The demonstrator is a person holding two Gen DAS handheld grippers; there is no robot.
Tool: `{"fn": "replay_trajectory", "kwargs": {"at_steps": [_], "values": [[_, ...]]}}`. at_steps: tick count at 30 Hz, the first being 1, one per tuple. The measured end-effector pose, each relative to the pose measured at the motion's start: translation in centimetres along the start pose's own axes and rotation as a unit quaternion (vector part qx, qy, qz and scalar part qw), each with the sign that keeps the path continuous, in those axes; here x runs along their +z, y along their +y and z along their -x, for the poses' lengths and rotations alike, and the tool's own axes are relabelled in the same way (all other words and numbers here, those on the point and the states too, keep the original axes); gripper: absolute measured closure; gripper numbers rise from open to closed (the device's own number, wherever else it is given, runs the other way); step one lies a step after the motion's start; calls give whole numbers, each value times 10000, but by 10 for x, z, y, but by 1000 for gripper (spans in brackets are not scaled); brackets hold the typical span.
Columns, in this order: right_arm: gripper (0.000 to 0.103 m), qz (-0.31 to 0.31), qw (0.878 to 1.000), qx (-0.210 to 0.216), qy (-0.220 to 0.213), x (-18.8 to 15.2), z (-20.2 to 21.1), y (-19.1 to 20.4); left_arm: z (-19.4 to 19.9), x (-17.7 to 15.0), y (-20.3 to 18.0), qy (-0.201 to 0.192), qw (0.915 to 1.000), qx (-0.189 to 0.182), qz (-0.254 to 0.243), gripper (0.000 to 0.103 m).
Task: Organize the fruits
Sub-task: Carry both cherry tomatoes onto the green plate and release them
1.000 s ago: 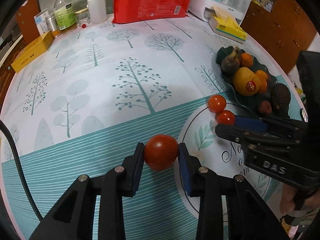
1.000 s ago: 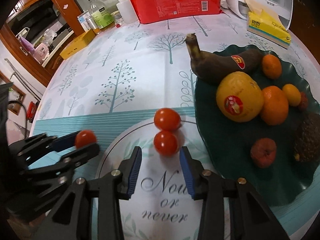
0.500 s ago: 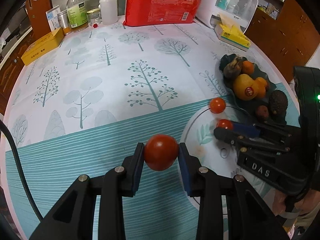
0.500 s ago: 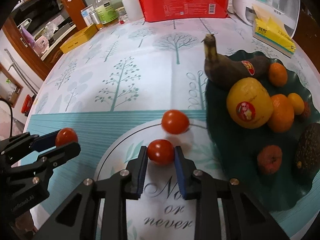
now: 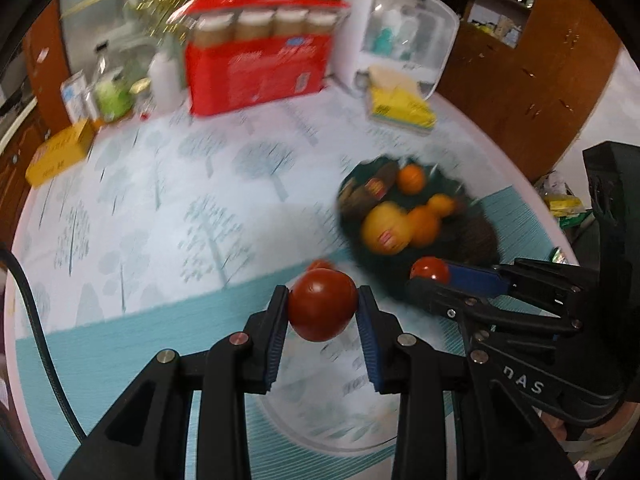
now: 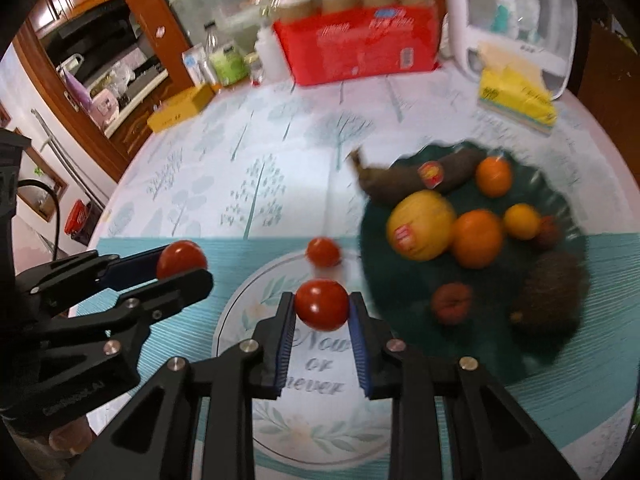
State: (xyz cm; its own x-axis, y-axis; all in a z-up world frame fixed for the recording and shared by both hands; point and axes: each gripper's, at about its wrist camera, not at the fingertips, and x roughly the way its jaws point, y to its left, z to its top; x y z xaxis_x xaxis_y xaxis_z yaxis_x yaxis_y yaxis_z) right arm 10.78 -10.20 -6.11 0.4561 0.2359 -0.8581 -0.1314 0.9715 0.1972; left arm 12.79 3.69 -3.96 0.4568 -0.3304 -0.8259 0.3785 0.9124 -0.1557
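Observation:
My left gripper is shut on a red tomato and holds it above the table; it also shows in the right wrist view. My right gripper is shut on a second red tomato, lifted near the edge of the dark green fruit plate; it shows in the left wrist view. A third tomato lies on the tablecloth left of the plate. The plate holds a dark banana, a yellow fruit, oranges and an avocado.
A red paper-towel pack, a white appliance, a yellow tissue box, bottles and a yellow carton stand along the far edge of the round table. Wooden cabinets stand on the left and right.
My right gripper has shut on the second tomato and lifted it. Both grippers have risen and moved toward the plate; the view is blurred by motion.

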Motion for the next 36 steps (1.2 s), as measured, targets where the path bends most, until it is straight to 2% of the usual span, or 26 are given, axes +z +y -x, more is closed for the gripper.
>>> {"fn": "replay_trajectory", "kwargs": {"at_steps": [5, 9, 12, 16, 23, 28, 32, 36], "values": [[76, 68, 9989, -57, -469, 29, 50, -31, 8, 50, -35, -244, 9997, -54, 13, 71], [76, 226, 9966, -225, -766, 55, 76, -59, 1, 86, -58, -386, 9993, 21, -6, 71], [76, 378, 9947, -446, -845, 72, 81, -81, -16, 110, -73, -431, 9990, 90, 18, 71], [76, 531, 9949, -532, -666, 81, 61, -106, -57, 129, -86, -216, 9995, 210, 96, 71], [76, 659, 9969, -424, 76, 64, -2, -133, -124, 118, -96, 384, 9980, 492, 94, 71], [76, 667, 9964, -276, 448, 49, -35, -143, -149, 103, -103, 644, 9960, 626, -12, 71], [76, 648, 9957, -193, 634, 41, -49, -148, -159, 99, -107, 734, 9948, 705, -97, 71], [75, 690, 9957, -171, 596, 39, -52, -150, -166, 97, -111, 802, 9940, 727, -139, 71]]}}
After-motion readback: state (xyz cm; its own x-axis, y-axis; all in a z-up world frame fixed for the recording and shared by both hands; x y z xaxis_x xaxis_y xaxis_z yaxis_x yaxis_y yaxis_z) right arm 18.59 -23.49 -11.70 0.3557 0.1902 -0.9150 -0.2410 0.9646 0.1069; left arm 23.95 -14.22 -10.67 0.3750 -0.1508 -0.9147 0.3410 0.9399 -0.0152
